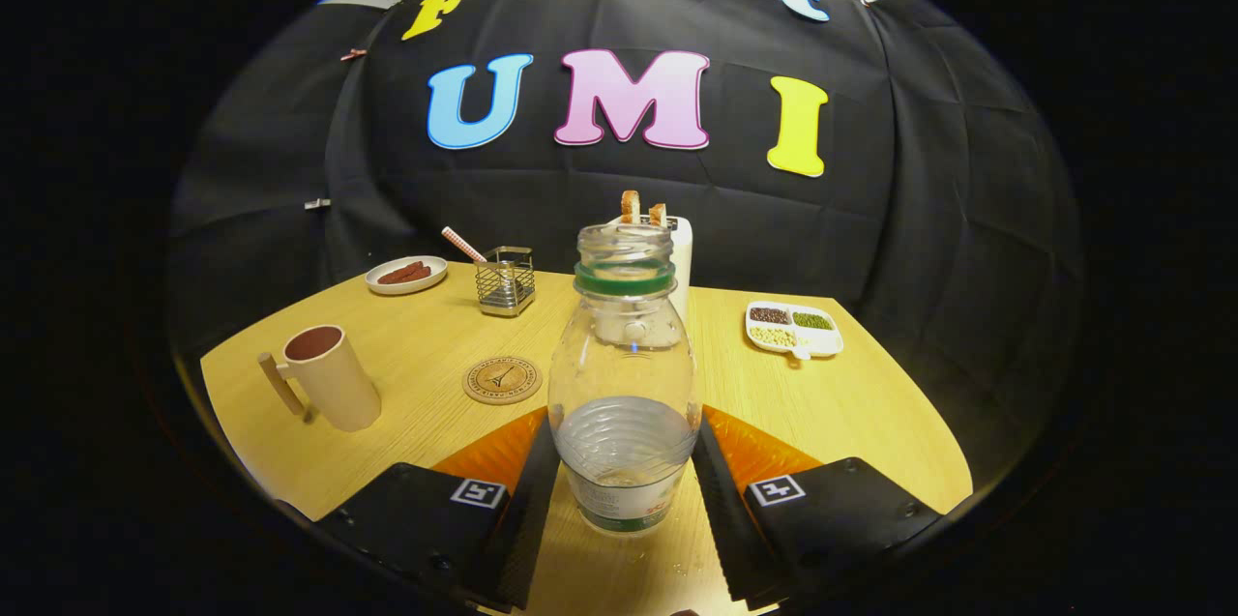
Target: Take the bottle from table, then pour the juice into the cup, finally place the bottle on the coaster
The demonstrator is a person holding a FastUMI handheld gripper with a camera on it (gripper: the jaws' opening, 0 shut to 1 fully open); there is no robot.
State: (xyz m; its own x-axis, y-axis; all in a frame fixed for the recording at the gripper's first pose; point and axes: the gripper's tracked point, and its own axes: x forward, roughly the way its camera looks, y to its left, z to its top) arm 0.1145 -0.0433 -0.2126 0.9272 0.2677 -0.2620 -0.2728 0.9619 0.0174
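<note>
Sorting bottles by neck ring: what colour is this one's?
Green, on the bottle between the gripper fingers; gripper view.

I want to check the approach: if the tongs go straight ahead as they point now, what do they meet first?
The bottle. It stands upright between the fingers of the tongs, close to both; contact is unclear. Behind it stands a white toaster.
</note>
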